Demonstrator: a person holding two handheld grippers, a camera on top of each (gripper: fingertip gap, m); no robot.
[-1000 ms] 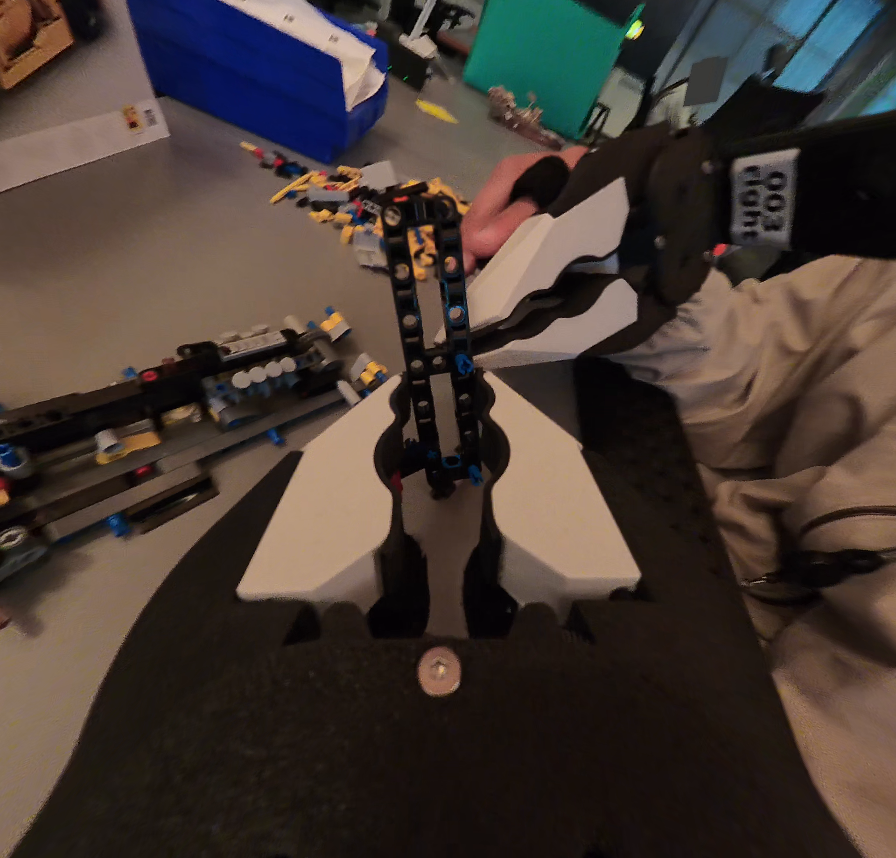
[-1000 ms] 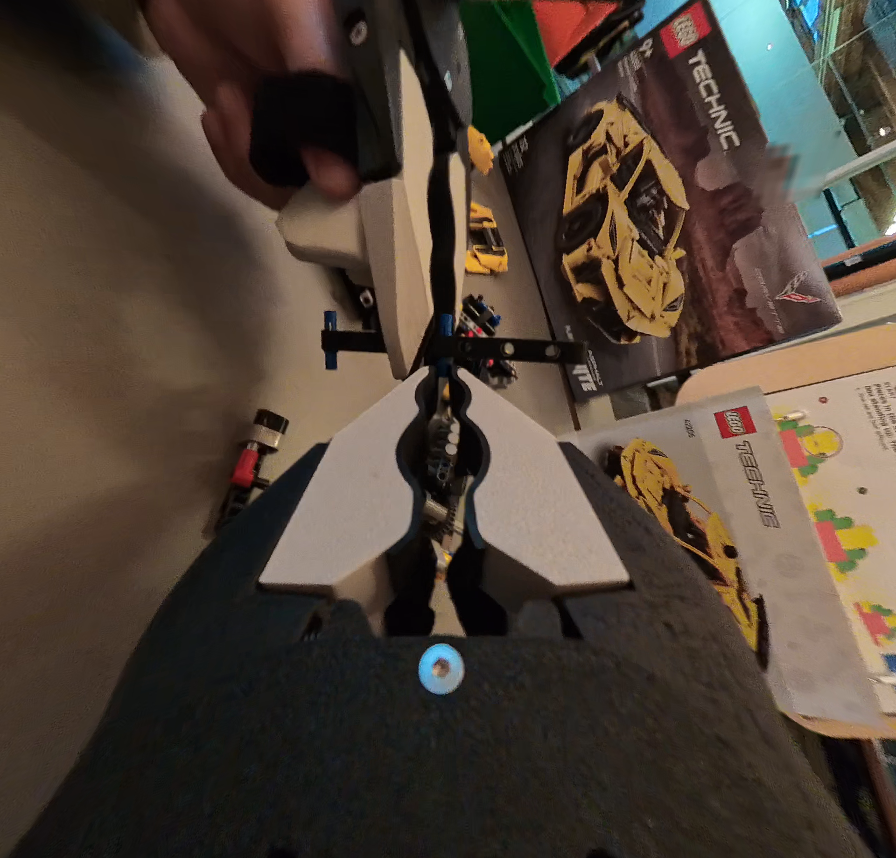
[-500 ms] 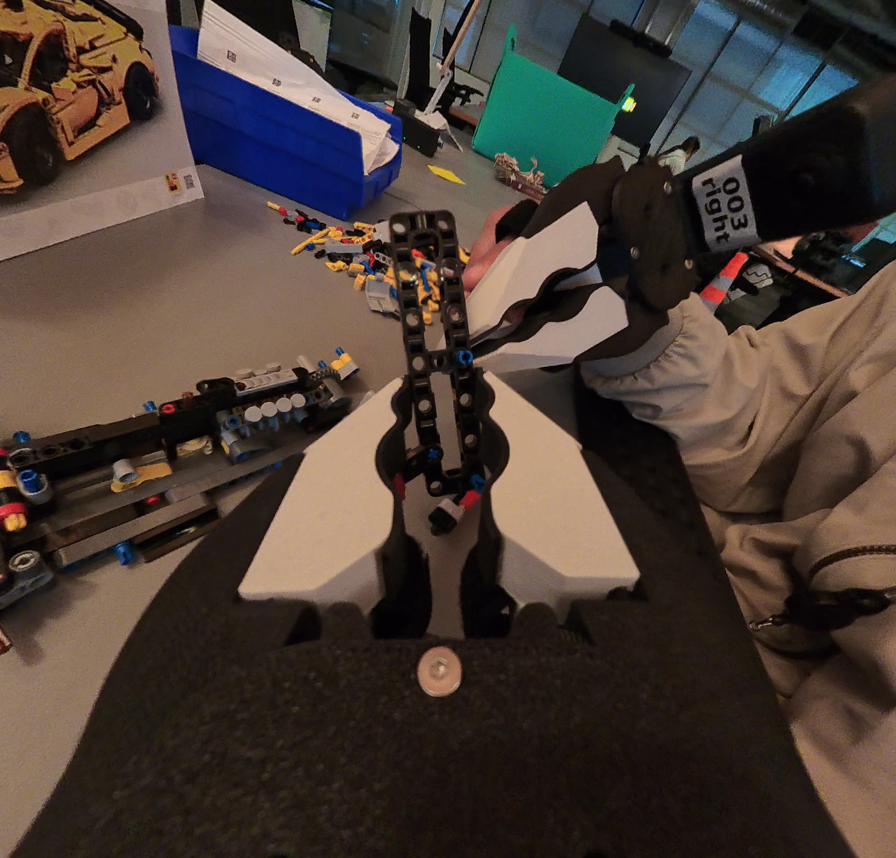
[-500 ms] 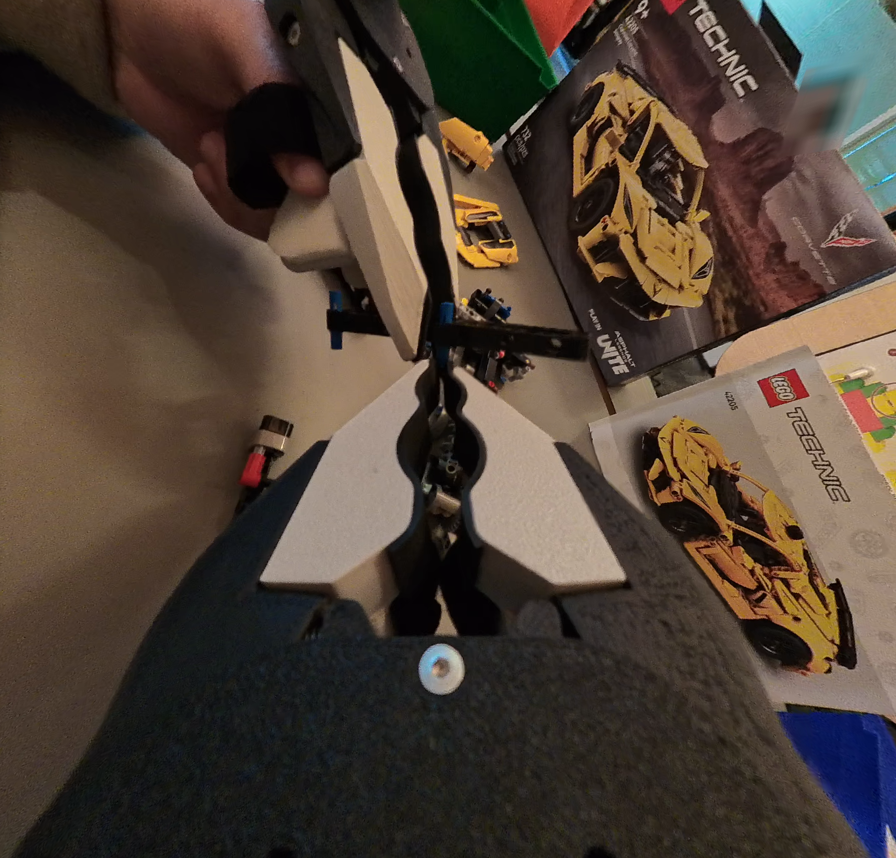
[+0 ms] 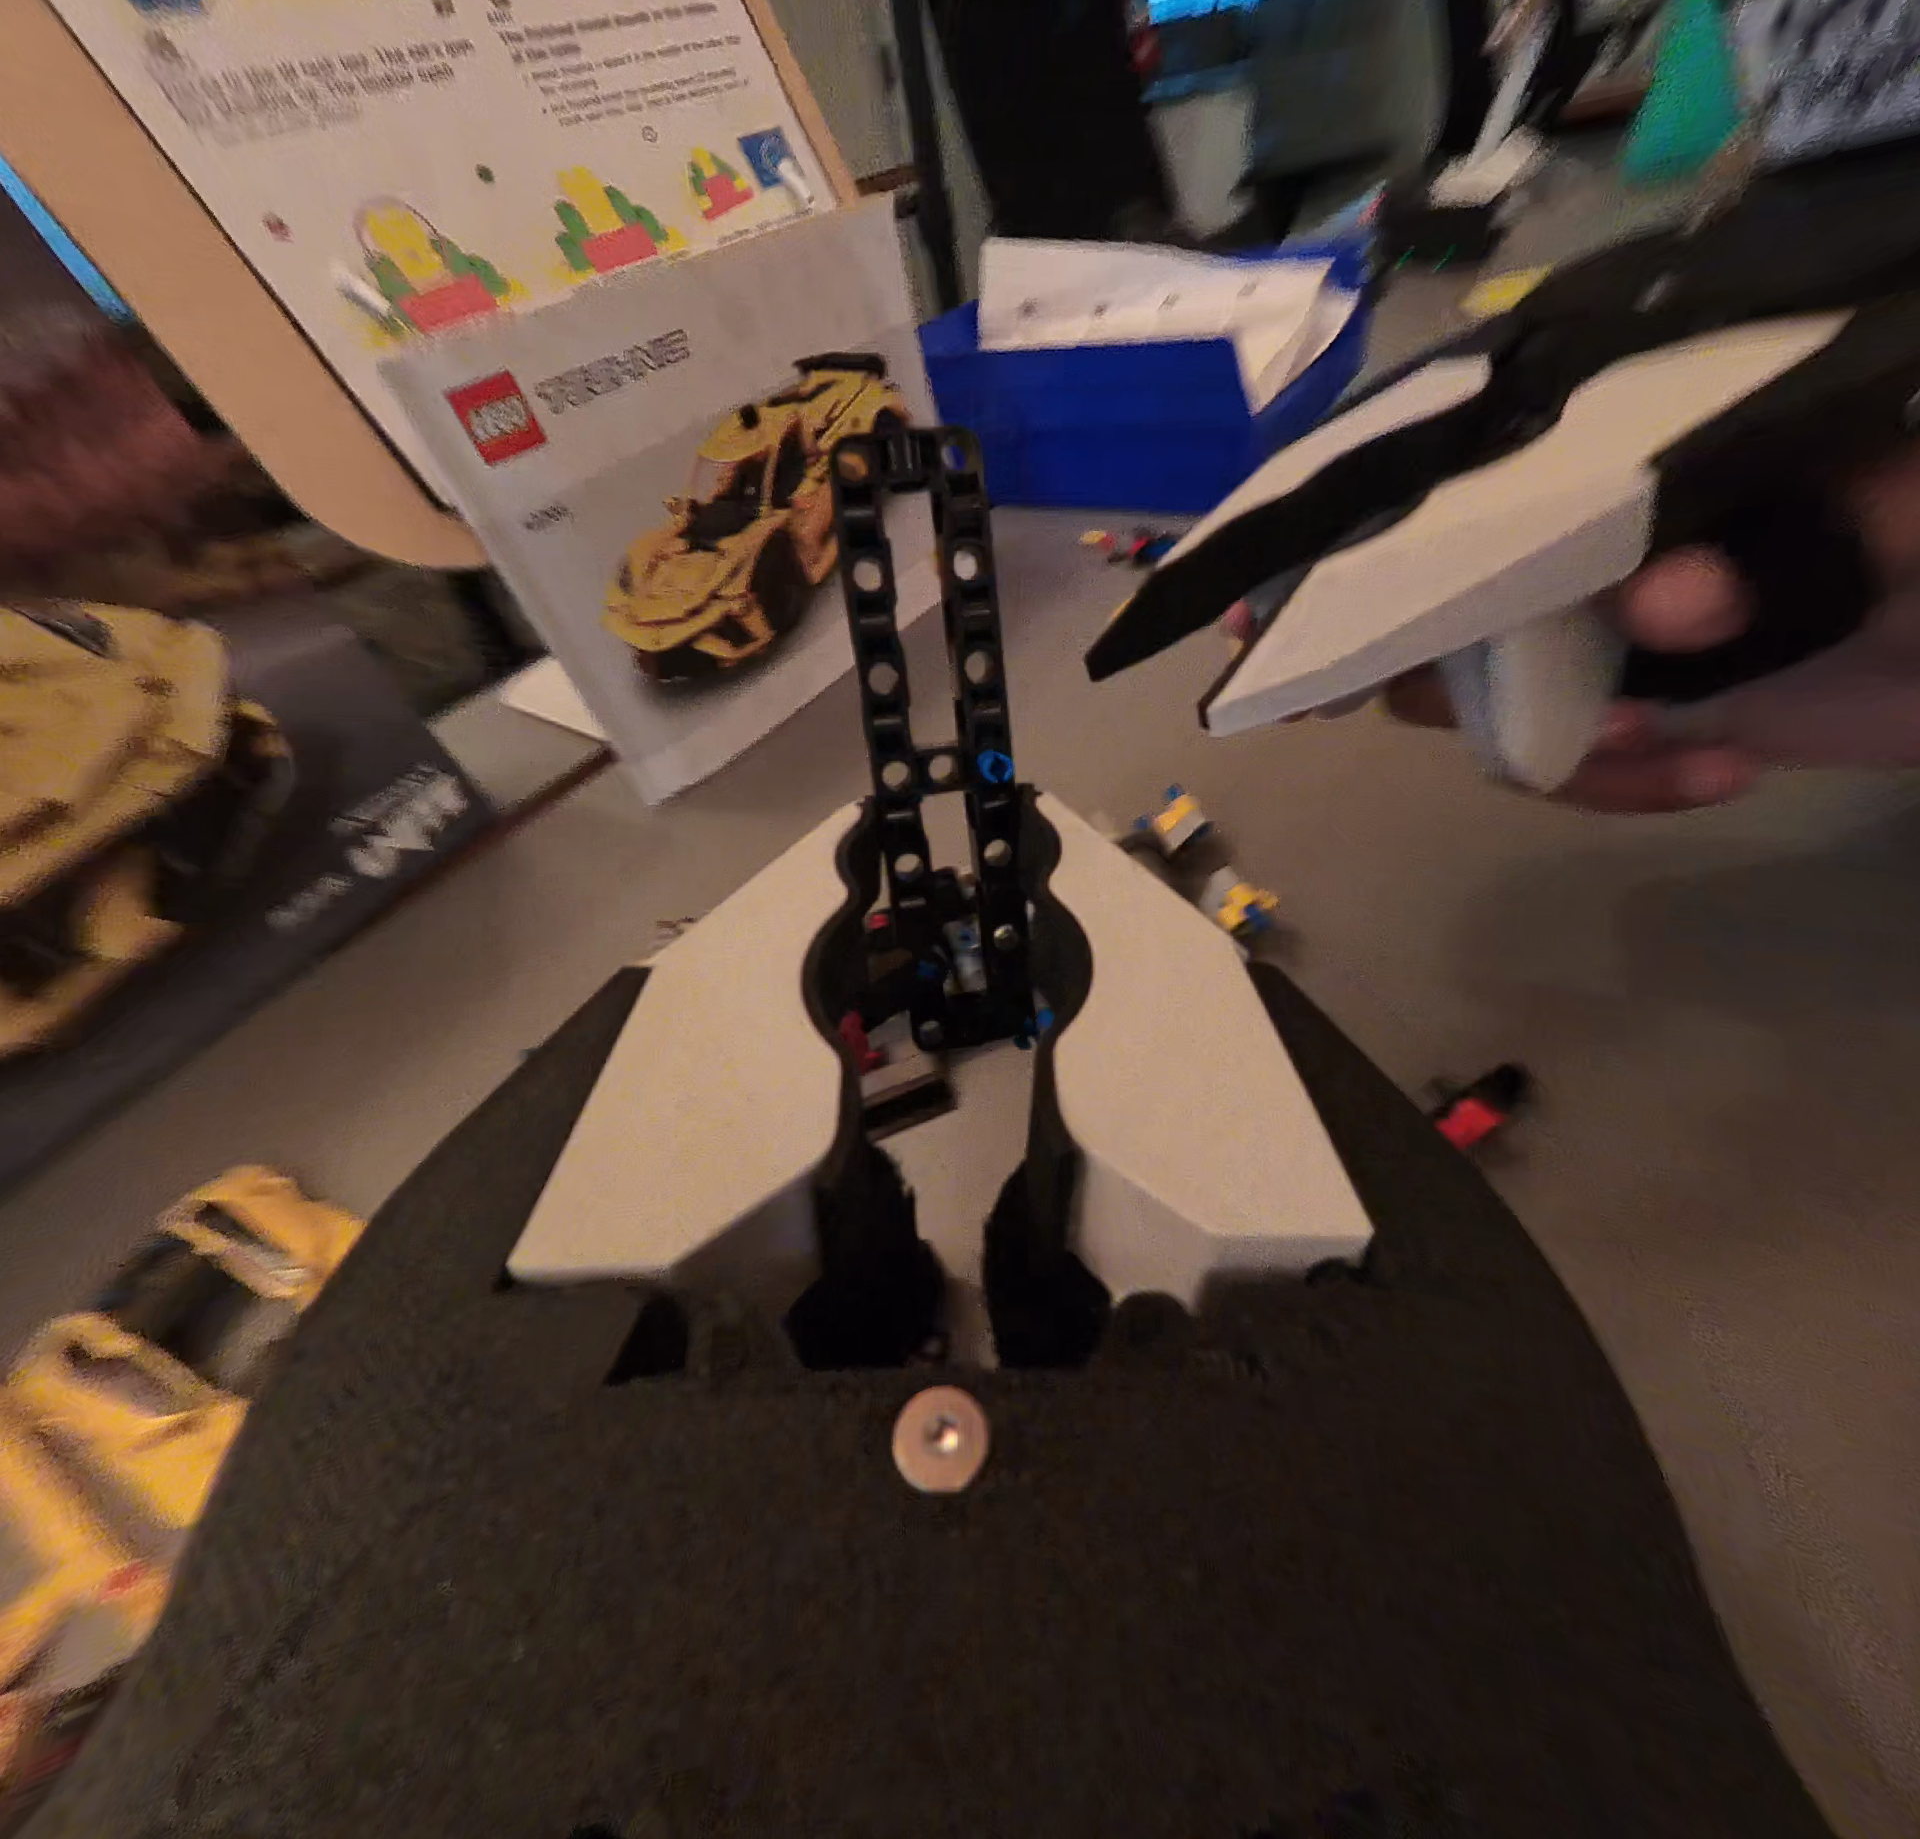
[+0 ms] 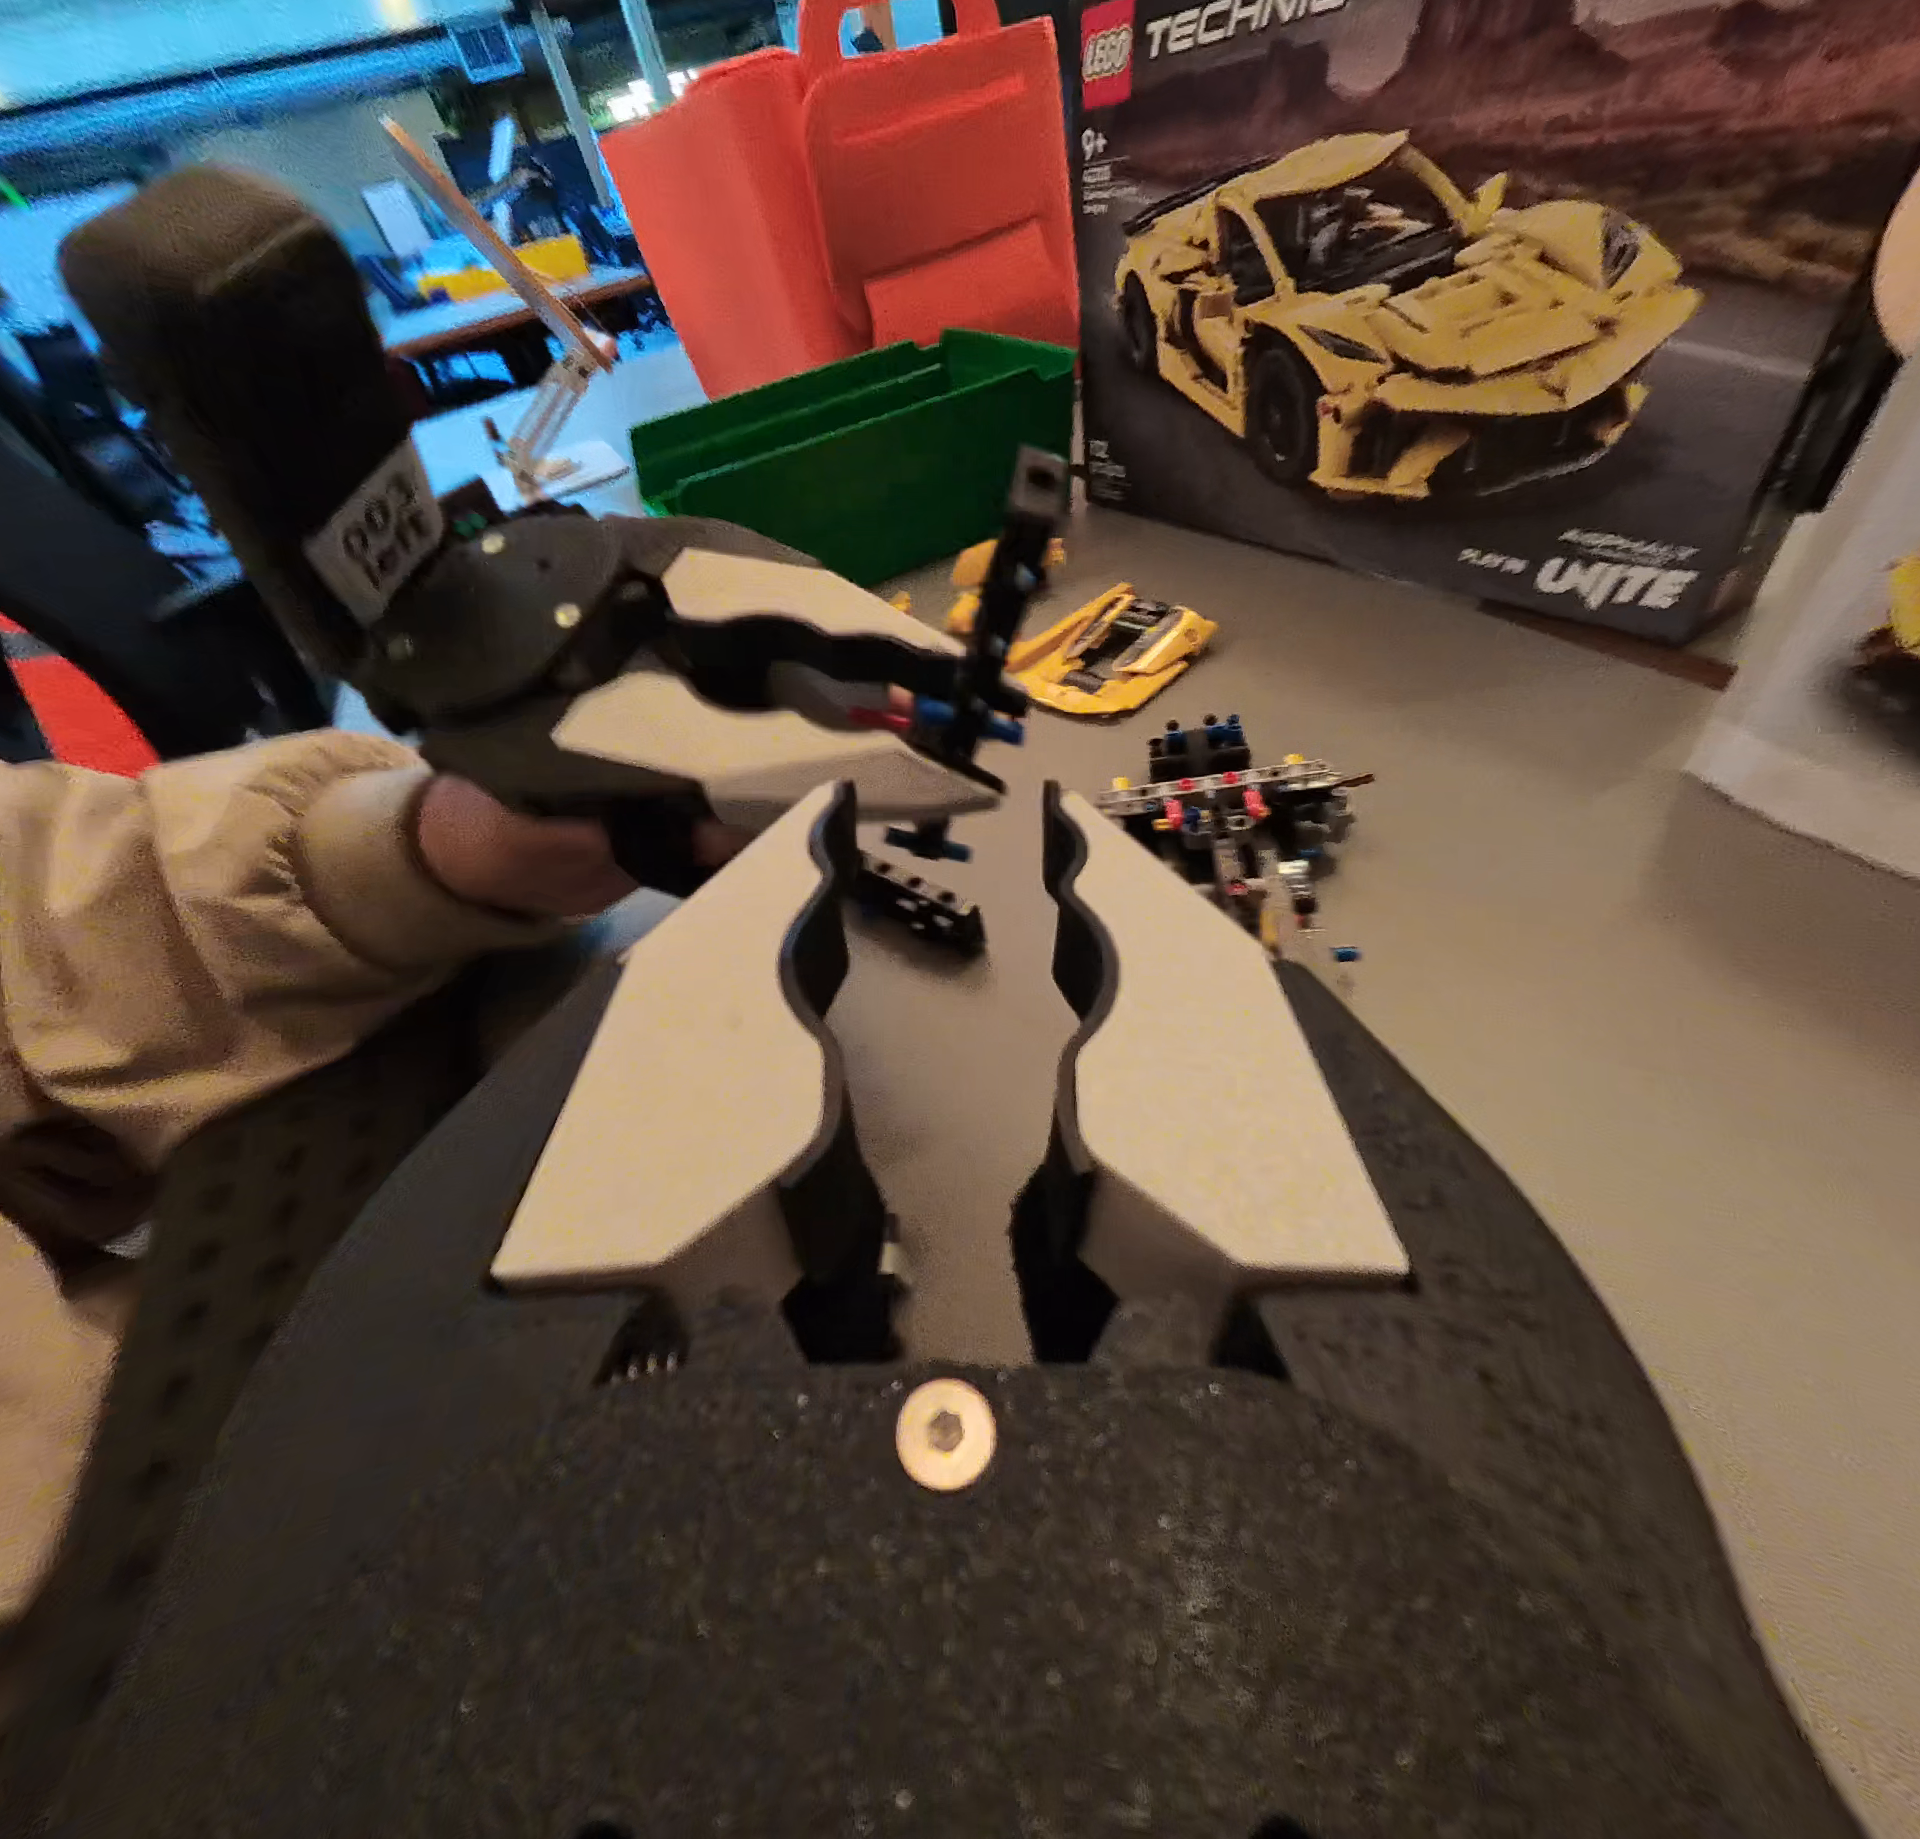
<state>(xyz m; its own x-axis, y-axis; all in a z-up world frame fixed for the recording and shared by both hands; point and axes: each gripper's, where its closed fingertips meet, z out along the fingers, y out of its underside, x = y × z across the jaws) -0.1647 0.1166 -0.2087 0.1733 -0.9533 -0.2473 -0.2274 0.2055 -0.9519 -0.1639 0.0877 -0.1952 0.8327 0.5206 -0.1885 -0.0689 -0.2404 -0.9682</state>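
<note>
The left gripper has its fingers clamped on the lower end of a black frame, a ladder of two holed beams with blue and red pins low down. The frame stands up out of the fingers, clear of the surface.

The change is on the other side. A second ago the right gripper was pinched on this same frame from the side. Now it has let go and drawn back: its fingers stand well apart with nothing between them, only bare surface showing through the gap. In the left wrist view it hangs off to the right, apart from the frame and blurred by motion. So the frame is carried by the left gripper alone.

Just beyond the right gripper's tips a small black piece lies on the surface. To its right sits a partly built chassis with red, blue and yellow pins. Past the frame lies a yellow panel.

Farther back stand a green bin, an orange bag and the set's box with a yellow car on it. The left wrist view shows a booklet propped up and a blue bin with white papers in it.
</note>
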